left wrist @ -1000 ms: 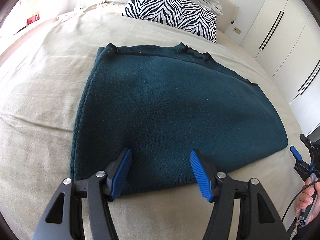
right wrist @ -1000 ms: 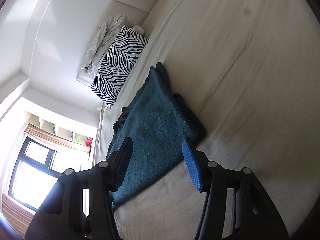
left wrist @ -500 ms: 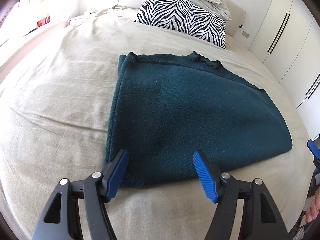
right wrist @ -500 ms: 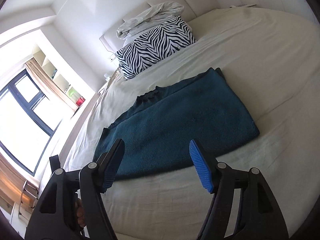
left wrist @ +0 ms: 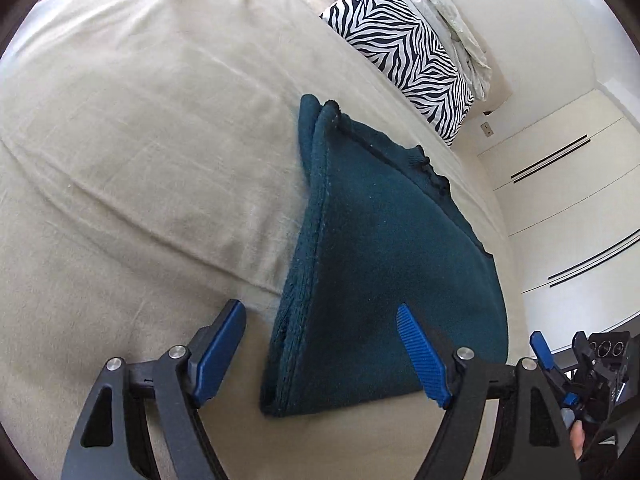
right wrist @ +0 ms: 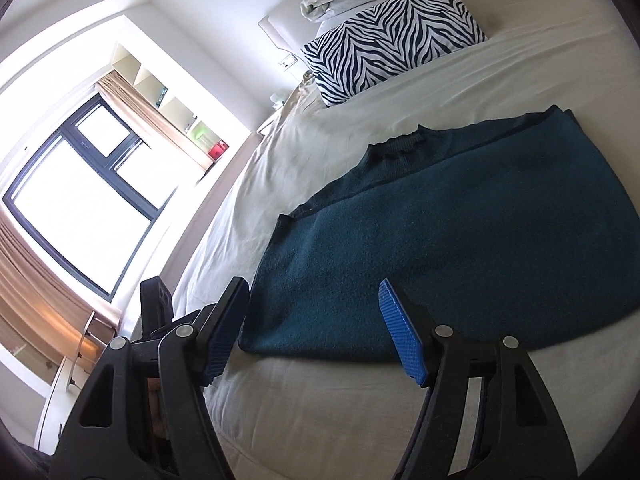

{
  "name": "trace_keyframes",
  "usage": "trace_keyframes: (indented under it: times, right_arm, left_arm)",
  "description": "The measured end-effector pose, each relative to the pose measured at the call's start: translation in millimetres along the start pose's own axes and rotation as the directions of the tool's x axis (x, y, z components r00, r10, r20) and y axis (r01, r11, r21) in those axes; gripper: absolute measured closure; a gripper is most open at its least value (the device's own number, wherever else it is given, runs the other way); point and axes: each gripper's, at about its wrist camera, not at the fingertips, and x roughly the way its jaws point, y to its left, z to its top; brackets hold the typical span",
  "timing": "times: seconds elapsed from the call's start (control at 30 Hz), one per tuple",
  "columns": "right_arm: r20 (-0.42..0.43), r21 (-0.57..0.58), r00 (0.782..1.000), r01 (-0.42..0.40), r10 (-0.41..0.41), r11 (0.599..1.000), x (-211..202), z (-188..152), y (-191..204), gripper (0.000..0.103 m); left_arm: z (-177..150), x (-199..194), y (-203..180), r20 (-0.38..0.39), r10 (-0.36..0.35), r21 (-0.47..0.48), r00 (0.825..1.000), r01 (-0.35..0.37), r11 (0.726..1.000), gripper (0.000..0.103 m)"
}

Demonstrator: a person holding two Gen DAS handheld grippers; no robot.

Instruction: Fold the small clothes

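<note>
A dark teal fleece garment (left wrist: 384, 264) lies folded flat on the beige bed sheet (left wrist: 140, 160). In the left wrist view my left gripper (left wrist: 324, 356) is open and empty, its blue pads astride the garment's near left corner, above it. In the right wrist view the garment (right wrist: 460, 240) fills the middle. My right gripper (right wrist: 316, 328) is open and empty over the garment's near edge. The right gripper also shows at the lower right of the left wrist view (left wrist: 560, 364).
A zebra-striped pillow (left wrist: 404, 48) and crumpled pale bedding (left wrist: 448, 28) lie at the bed's head. White wardrobe doors (left wrist: 568, 208) stand to the right. A large window (right wrist: 80, 200) with curtains and wall shelves (right wrist: 168, 96) is on the left side.
Both grippers have tilted and come lower toward the garment's near edge. The left gripper has shifted to the garment's left corner. The garment has not moved.
</note>
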Motion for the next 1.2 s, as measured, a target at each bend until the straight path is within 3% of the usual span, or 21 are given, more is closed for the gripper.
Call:
trace_keyframes:
  times: [0.13,0.43,0.53,0.7,0.83,1.07,1.2]
  right_arm:
    - [-0.057,0.051,0.994,-0.095,0.098,0.994,32.2,16.4,-3.1,0.036]
    - [-0.154,0.200,0.962,-0.195,0.228,0.960,111.7,44.9,-16.1,0.036]
    - [-0.198,0.223,0.948,-0.204,0.249,0.953,143.3,48.2,-13.6,0.036]
    - [-0.273,0.249,0.927,-0.191,0.258,0.950,191.3,49.4,-11.4,0.036]
    - [-0.327,0.265,0.921,-0.126,0.212,0.956,222.0,48.1,-23.6,0.037]
    - [-0.307,0.248,0.926,-0.146,0.221,0.958,231.0,49.5,-27.6,0.040]
    - [-0.252,0.372,0.919,-0.199,0.305,0.907,217.9,56.9,-42.1,0.038]
  left_arm:
    - [14.9,13.1,5.4,-0.065,-0.103,-0.061,0.993,0.099,0.993,0.023]
    - [26.1,36.8,-6.8,-0.168,-0.161,-0.089,0.973,0.148,0.985,0.027]
    - [22.4,37.4,-1.5,-0.182,-0.184,-0.116,0.966,0.165,0.979,0.042]
    - [21.2,46.1,5.2,-0.210,-0.228,-0.165,0.951,0.195,0.967,0.090]
    - [21.6,47.3,16.4,-0.182,-0.280,-0.219,0.943,0.239,0.946,0.089]
    - [24.9,36.4,13.1,-0.130,-0.327,-0.237,0.936,0.291,0.927,0.090]
    - [32.5,23.7,-9.5,-0.111,-0.335,-0.195,0.936,0.310,0.931,0.090]
